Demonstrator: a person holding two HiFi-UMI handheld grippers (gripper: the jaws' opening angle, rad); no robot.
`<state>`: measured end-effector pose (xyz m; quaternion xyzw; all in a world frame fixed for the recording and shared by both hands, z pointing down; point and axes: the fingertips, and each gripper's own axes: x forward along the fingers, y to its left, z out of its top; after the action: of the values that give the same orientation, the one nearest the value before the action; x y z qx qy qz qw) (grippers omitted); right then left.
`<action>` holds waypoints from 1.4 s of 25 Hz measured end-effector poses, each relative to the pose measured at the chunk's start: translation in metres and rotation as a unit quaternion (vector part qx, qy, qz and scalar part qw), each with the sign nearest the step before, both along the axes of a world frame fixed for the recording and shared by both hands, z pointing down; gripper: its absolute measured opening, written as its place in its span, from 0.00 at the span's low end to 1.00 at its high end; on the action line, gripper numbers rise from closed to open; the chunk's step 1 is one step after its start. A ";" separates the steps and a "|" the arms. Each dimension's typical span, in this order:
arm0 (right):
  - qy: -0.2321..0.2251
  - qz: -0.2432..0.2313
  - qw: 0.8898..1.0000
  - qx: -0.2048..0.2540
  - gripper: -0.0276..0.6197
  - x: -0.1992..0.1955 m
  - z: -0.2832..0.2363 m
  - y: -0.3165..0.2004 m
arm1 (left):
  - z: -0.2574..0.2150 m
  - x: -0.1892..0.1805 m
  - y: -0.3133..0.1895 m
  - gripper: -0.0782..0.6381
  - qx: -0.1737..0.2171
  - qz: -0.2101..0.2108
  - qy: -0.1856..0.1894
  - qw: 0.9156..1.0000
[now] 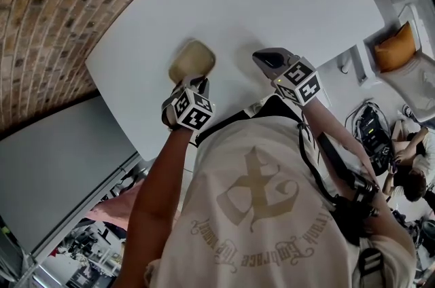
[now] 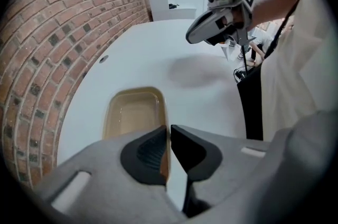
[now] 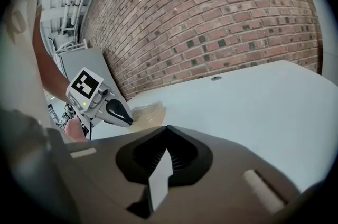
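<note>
The tan tray (image 1: 192, 61) sits on the white desk (image 1: 272, 1), left of centre in the head view and at the lower middle of the left gripper view, where it looks shallow, empty and glossy, with rounded corners. It looks like thin moulded plastic, so probably light and fairly stiff, with a smooth surface that could slip or tilt when gripped at one edge. The raised rim is the only part that offers a hold.

The left claw (image 1: 194, 86) is at the tray's near edge. In its own view the jaws are nearly closed, with a strip of the tray's rim pinched between them (image 2: 169, 136).

The right claw (image 1: 268, 61) hangs above bare desk just right of the tray, without touching it. Its jaws are pressed together with nothing between them (image 3: 168, 136).

A brick wall (image 1: 54, 8) fills the upper left of the head view.
</note>
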<state>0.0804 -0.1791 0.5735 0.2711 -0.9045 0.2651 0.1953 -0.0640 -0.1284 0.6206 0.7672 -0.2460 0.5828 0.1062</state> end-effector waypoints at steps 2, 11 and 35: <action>0.000 -0.003 1.000 -0.001 0.05 -0.002 0.000 0.002 | 0.000 -0.003 0.003 0.15 0.000 0.023 -0.003 1.000; 0.005 -0.009 1.000 0.003 0.05 -0.003 -0.001 0.003 | -0.001 -0.008 0.015 0.14 -0.003 0.083 -0.005 0.996; 0.022 -0.023 0.999 0.032 0.05 -0.029 -0.026 0.043 | -0.054 -0.025 0.049 0.14 0.084 0.039 0.049 0.995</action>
<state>0.0511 -0.1358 0.5479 0.2625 -0.9139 0.2254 0.2125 -0.0891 -0.0799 0.5663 0.8100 -0.2586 0.5254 0.0308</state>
